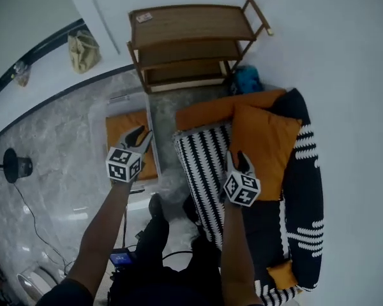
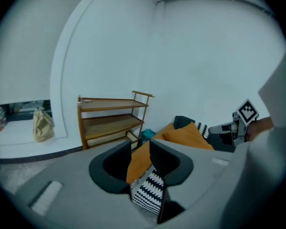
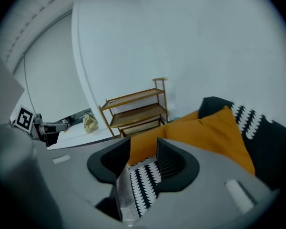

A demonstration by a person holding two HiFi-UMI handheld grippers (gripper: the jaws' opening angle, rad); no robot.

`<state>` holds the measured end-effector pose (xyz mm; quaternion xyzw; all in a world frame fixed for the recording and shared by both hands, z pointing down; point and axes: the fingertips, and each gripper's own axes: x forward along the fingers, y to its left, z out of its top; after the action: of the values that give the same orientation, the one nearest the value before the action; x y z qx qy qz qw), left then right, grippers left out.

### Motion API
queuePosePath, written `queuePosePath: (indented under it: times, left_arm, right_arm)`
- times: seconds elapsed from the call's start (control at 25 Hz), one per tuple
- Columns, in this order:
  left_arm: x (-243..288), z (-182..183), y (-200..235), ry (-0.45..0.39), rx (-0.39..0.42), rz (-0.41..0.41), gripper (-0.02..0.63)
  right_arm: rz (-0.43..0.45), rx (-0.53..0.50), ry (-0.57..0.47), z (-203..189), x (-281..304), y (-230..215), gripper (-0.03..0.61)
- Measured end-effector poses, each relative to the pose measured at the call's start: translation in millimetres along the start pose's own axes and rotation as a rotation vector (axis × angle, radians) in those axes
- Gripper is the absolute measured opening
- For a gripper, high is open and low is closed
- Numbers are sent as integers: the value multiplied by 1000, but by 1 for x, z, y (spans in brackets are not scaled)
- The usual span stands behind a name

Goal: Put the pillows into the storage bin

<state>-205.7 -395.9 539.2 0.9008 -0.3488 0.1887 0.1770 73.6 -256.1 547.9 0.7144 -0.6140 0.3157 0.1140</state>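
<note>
A clear storage bin [image 1: 99,116] stands on the floor left of the sofa, with one orange pillow [image 1: 123,131] lying flat in it. My left gripper [image 1: 142,134] hovers over the bin's right side, jaws apart with nothing between them [image 2: 140,159]. On the sofa lie a black-and-white striped pillow [image 1: 201,164], a big orange pillow [image 1: 265,142] and a long orange cushion [image 1: 210,110] behind them. Above the seam between the striped and orange pillows, my right gripper [image 1: 238,160] is open; both pillows show through its gap [image 3: 143,156].
A wooden three-shelf rack [image 1: 185,37] stands against the wall behind bin and sofa, a teal thing [image 1: 246,78] beside it. The dark sofa [image 1: 306,190] has white-patterned cushions at right. A beige bag [image 1: 83,50] sits far left. The person's legs [image 1: 156,234] are between bin and sofa.
</note>
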Motion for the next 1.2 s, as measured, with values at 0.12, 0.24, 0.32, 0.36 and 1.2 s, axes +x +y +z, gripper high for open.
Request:
queuePosePath:
  times: [0.12,0.24,0.32,0.36,1.2]
  left_arm:
    - [47,21,-61,25,103,-87,120]
    - [99,34,-128,64,221,-178,127]
    - [132,37,-176,97,300,-235,133]
    - [148,35,-199,115,341,-260,135]
    - [410,-83,-437,428,878,-465,349]
  right_arm:
    - [-68,120,-29,-16,-33,-68,156]
    - [-140,263,-66,-40,-63,-136,164]
    - [-186,369,-90,-62,-84,-179,173]
    - [-207,419,-97,-75,-94,-199,179]
    - [-247,1270,-111,-335,-92,-356,341]
